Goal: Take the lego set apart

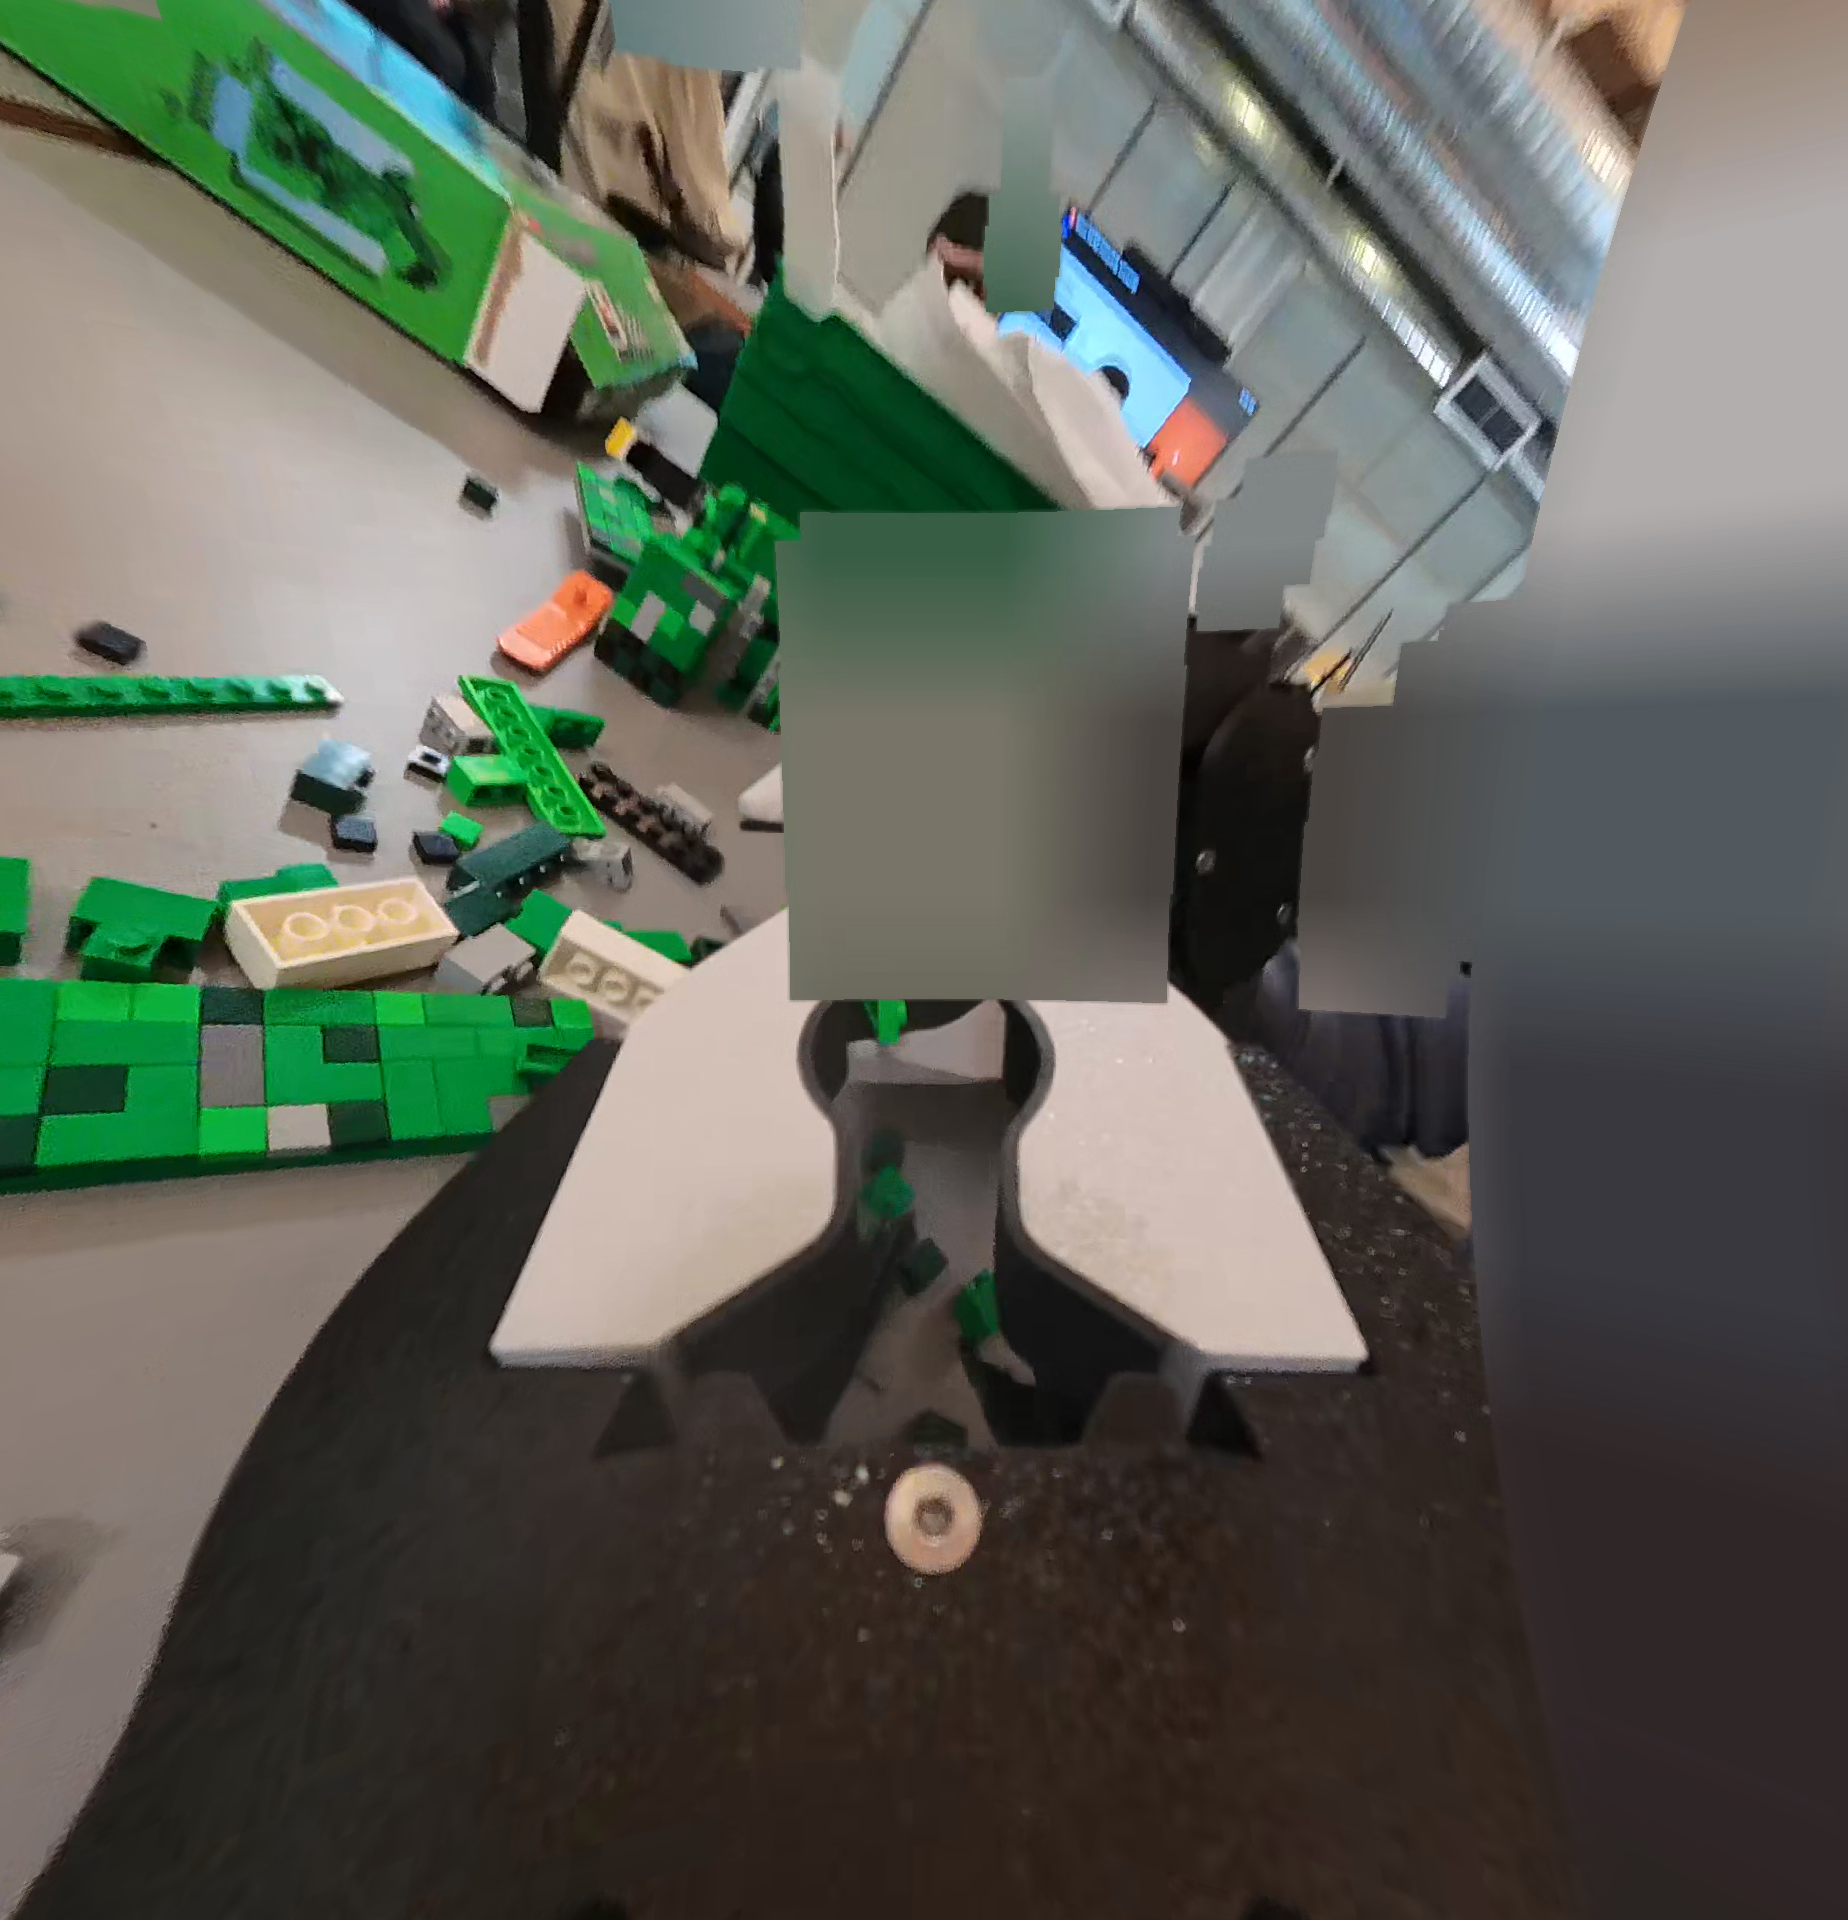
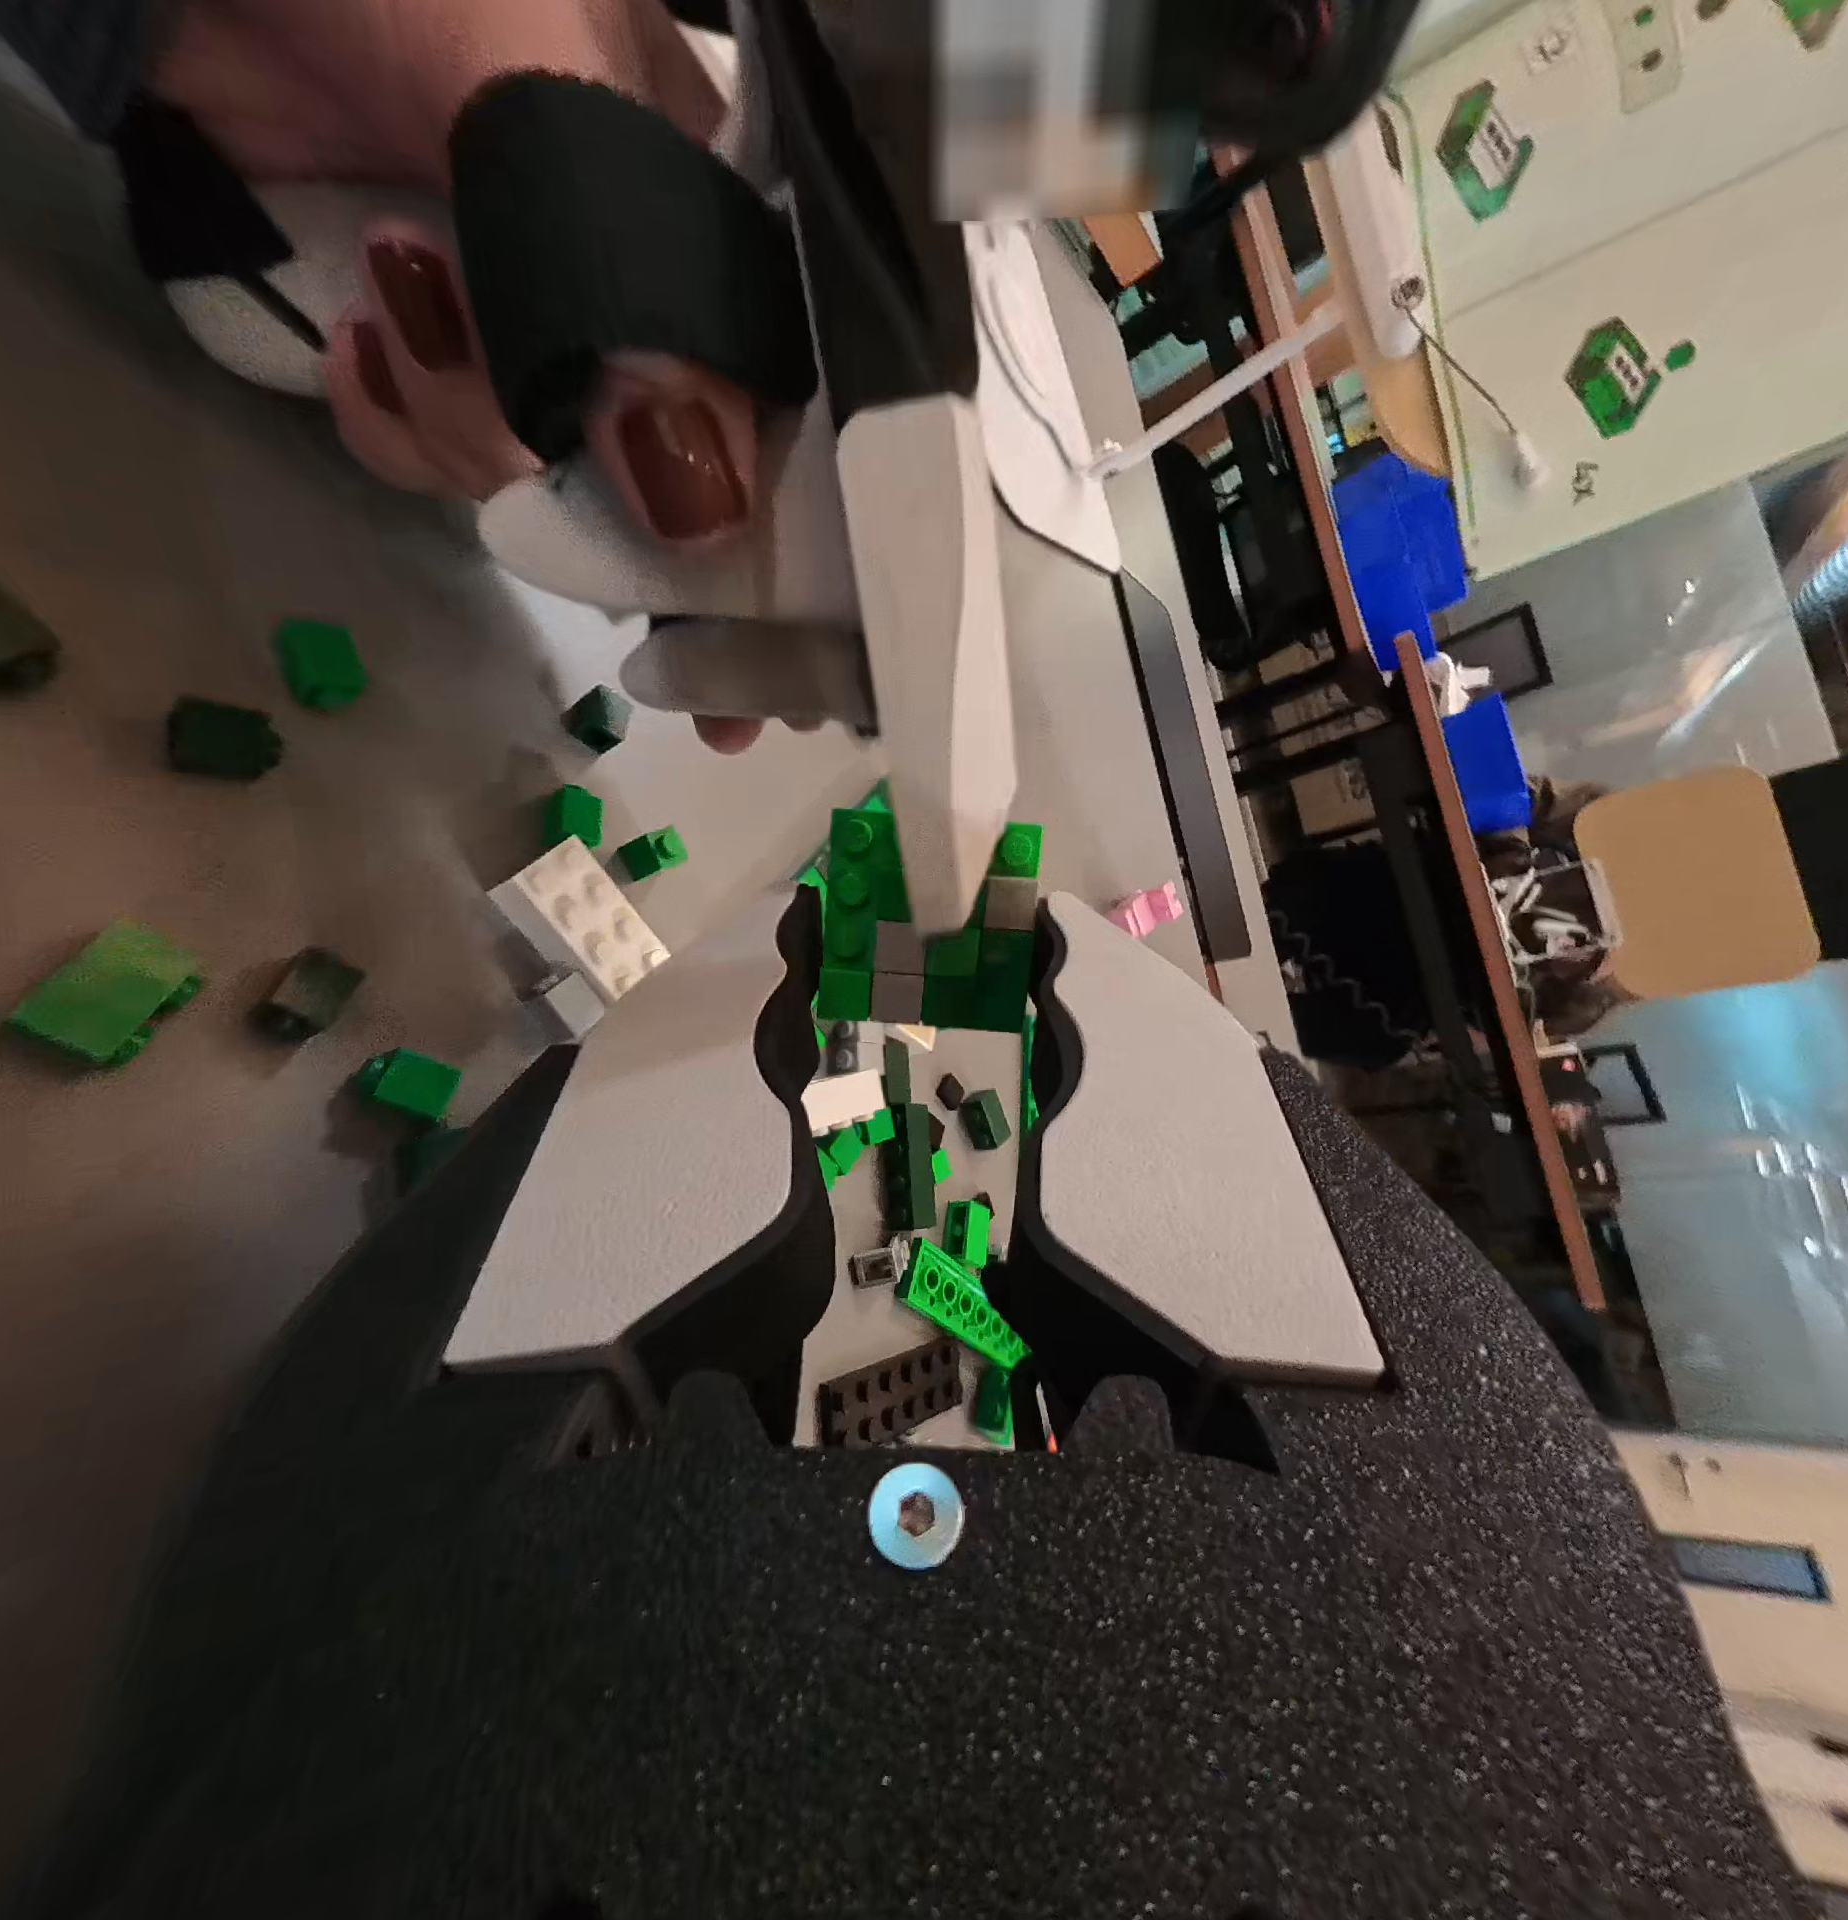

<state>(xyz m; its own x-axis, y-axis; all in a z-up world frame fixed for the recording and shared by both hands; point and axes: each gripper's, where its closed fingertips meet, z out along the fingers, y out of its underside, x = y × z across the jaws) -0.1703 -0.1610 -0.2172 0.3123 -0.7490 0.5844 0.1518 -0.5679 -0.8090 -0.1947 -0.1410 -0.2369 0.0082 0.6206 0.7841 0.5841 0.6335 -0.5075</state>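
My right gripper (image 2: 925, 935) is shut on a small green and grey lego chunk (image 2: 961, 982), held above the table with one finger on each side. My left gripper's white finger (image 2: 941, 727) comes down from above onto the top of the same chunk, between its two green studded stacks. A person's hand (image 2: 546, 416) holds that gripper. In the left wrist view a blur patch hides the fingertips of my left gripper (image 1: 920, 1039), and only a sliver of green (image 1: 884, 1016) shows between the fingers.
A long green mosaic wall (image 1: 224, 1081), a white brick (image 1: 338, 930), a long green plate (image 1: 141, 691), an orange tool (image 1: 551, 623), a partial green build (image 1: 691, 613) and a green box (image 1: 328, 177) lie on the table. Loose bricks lie scattered below the right gripper (image 2: 961, 1304). The tips of both grippers are at nearly the same place.
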